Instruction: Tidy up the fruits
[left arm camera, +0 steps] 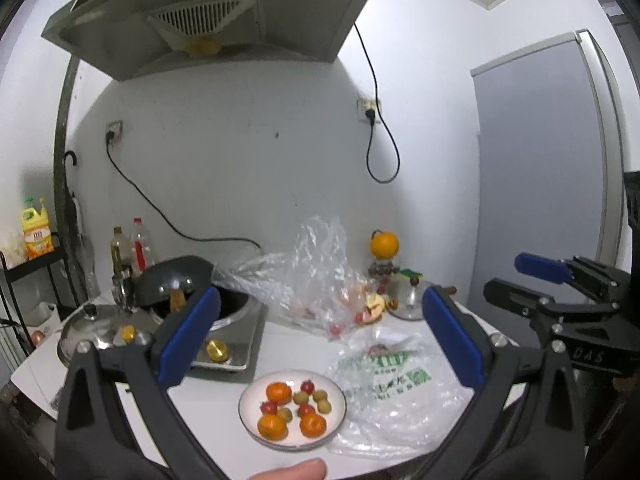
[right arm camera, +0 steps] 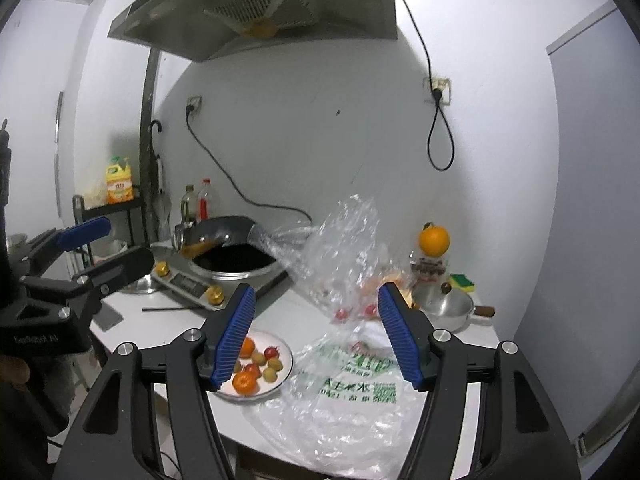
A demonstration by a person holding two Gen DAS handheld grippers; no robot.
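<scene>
Left gripper (left arm camera: 320, 344), black with blue ribbed pads, held above the white kitchen bench (left arm camera: 224, 400) with jaws spread wide and nothing between them. Right gripper (right arm camera: 316, 332), same build, jaws parted and likewise empty, raised over the bench's near edge.

Round white ceramic plate (left arm camera: 334, 420) near the front edge of the bench, carrying three orange mandarins (left arm camera: 279, 393), several small yellow-green fruits (left arm camera: 322, 395) and a few small red ones (left arm camera: 307, 387).

Just right of the plate, flat clear plastic bag with green print (left arm camera: 384, 376). Behind it, toward the wall, crumpled clear plastic bag (left arm camera: 316, 256) with red fruit inside. Steel gas stove with dark wok (left arm camera: 176, 280) at the left end; lone orange (left arm camera: 384, 244) perched on a jar at the back right.
</scene>
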